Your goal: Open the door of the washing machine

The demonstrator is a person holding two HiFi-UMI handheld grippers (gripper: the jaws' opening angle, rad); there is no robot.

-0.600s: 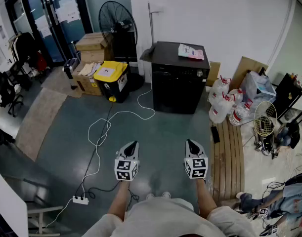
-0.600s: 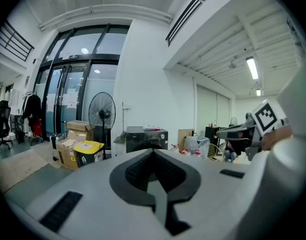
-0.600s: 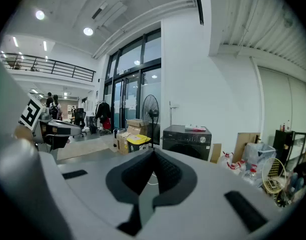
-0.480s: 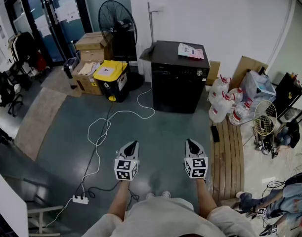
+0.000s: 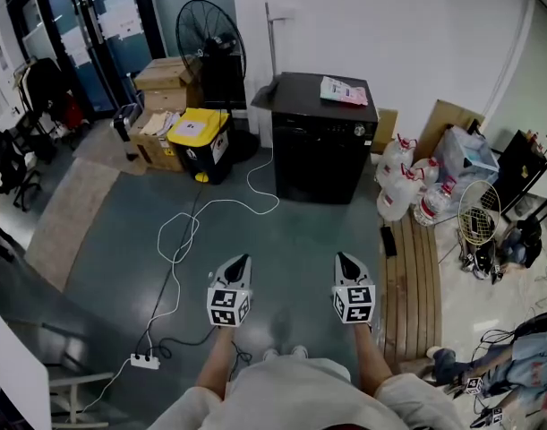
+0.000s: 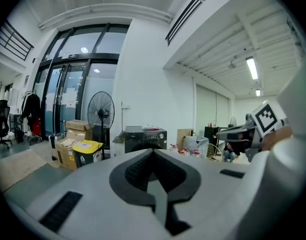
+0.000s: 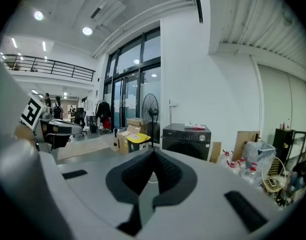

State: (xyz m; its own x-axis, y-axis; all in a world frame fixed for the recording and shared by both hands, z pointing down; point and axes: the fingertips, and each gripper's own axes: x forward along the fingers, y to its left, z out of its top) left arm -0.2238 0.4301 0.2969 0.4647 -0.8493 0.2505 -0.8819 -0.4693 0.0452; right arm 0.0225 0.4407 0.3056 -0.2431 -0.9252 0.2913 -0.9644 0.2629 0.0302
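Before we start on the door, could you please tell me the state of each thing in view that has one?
Black front-loading washing machine: door closed.
Left gripper: shut, empty.
Right gripper: shut, empty.
Black bin with yellow lid: lid shut.
Brown cardboard box left of the bin: top open.

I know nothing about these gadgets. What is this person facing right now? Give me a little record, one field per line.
target: black washing machine, door looks closed
on top of it: papers
left tongs: shut, empty, well short of the machine
right tongs: shut, empty, also well short
beside the machine: fan and yellow-lidded bin on one side, water bottles on the other
on the floor: white cable
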